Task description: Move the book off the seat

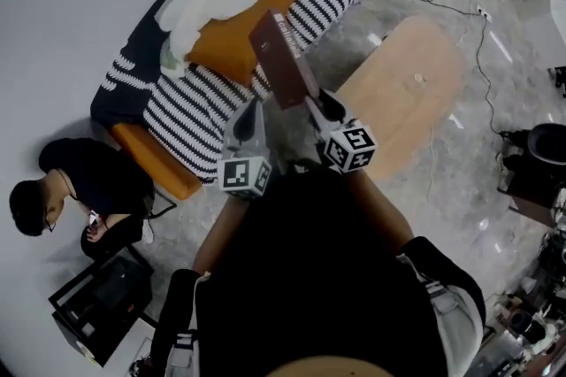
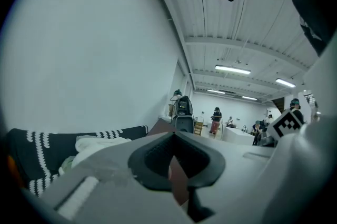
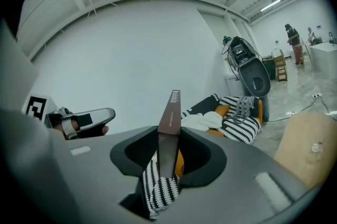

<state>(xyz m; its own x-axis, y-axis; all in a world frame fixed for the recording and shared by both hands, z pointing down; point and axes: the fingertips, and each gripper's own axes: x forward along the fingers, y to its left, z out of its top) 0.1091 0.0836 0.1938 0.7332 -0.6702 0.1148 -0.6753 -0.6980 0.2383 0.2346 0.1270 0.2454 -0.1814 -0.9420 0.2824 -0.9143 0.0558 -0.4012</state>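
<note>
While the left gripper (image 2: 176, 162) and right gripper (image 3: 167, 149) both clench their jaws on the book (image 1: 283, 57), aloft above the seat (image 1: 203, 114), we risk twisting it. Uneven hand motion could lever it loose.

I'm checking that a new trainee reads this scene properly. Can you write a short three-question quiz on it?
1. What holds the brown book? A) one gripper B) both grippers C) a bare hand
2. True or false: the book lies flat on the striped sofa.
3. Fill in: right of the sofa in the head view stands a light wooden ____.

Key:
1. B. The left gripper and the right gripper both clamp its lower end.
2. False. It is held up above the sofa.
3. Table.
</note>
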